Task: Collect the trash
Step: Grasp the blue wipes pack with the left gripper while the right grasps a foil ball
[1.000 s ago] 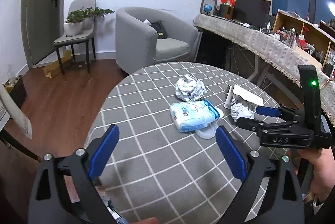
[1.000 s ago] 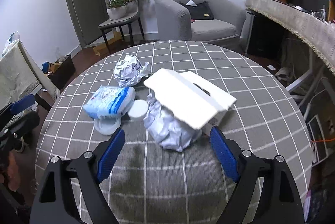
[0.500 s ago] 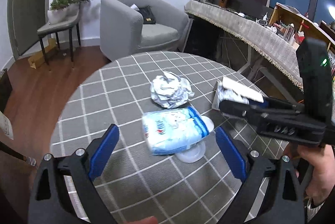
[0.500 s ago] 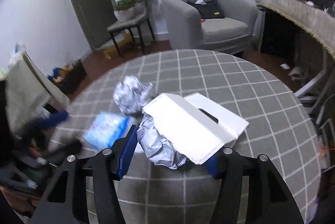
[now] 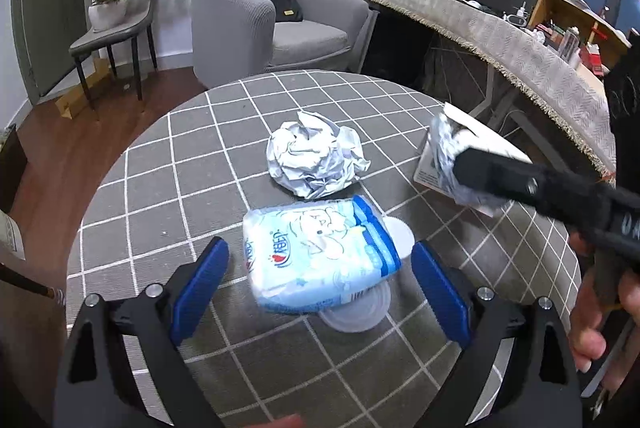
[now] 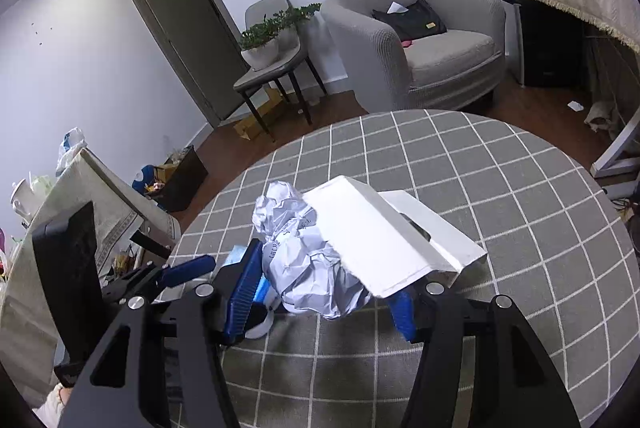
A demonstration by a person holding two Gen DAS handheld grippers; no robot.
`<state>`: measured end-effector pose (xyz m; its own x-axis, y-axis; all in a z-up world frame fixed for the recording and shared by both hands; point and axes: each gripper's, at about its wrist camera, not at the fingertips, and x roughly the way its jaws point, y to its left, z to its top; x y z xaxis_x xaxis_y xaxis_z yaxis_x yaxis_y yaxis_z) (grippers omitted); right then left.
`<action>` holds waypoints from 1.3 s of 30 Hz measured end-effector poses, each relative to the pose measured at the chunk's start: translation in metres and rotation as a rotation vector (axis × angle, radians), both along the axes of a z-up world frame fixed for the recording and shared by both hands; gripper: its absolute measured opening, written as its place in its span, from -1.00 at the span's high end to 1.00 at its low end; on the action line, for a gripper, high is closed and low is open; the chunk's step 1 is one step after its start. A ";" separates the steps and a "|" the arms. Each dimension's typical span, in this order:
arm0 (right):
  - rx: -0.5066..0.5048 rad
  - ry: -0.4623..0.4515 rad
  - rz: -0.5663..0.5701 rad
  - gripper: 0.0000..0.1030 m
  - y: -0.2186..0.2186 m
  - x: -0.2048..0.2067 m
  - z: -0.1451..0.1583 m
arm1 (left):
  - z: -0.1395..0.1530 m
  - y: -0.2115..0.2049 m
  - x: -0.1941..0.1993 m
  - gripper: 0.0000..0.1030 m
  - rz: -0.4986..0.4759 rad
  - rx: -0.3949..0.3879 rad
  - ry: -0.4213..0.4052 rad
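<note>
My right gripper (image 6: pixel 324 296) is shut on a crumpled paper ball (image 6: pixel 316 272) with a white cardboard box (image 6: pixel 384 240) resting on it; both are lifted off the round checked table (image 6: pixel 500 188). In the left wrist view the ball and box (image 5: pixel 460 156) hang at the right. My left gripper (image 5: pixel 320 280) is open around a blue-and-white tissue pack (image 5: pixel 320 252) that lies on white plastic lids (image 5: pixel 360 316). A second crumpled paper ball (image 5: pixel 316 160) lies beyond the pack.
A grey armchair (image 5: pixel 260 24) and a chair with a potted plant (image 5: pixel 116 12) stand beyond the table. A cloth-covered desk (image 5: pixel 500 36) runs along the right. A cloth-covered surface (image 6: pixel 60 228) is to the left.
My right gripper has closed on the paper ball and box and lifted them. My left gripper has moved forward until its fingers flank the tissue pack.
</note>
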<state>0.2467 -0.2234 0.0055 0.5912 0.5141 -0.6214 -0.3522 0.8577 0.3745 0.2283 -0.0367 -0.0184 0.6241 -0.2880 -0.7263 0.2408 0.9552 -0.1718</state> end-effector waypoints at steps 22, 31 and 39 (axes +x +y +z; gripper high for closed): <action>-0.012 0.015 0.006 -0.13 0.013 -0.023 -0.004 | 0.018 0.024 -0.046 -0.50 0.044 -0.034 -0.103; -0.005 0.011 0.012 -0.13 0.030 -0.061 -0.014 | 0.026 0.047 -0.091 -0.50 0.080 -0.032 -0.140; -0.007 0.022 0.029 -0.13 0.044 -0.099 -0.023 | 0.025 0.060 -0.135 -0.50 0.093 -0.009 -0.151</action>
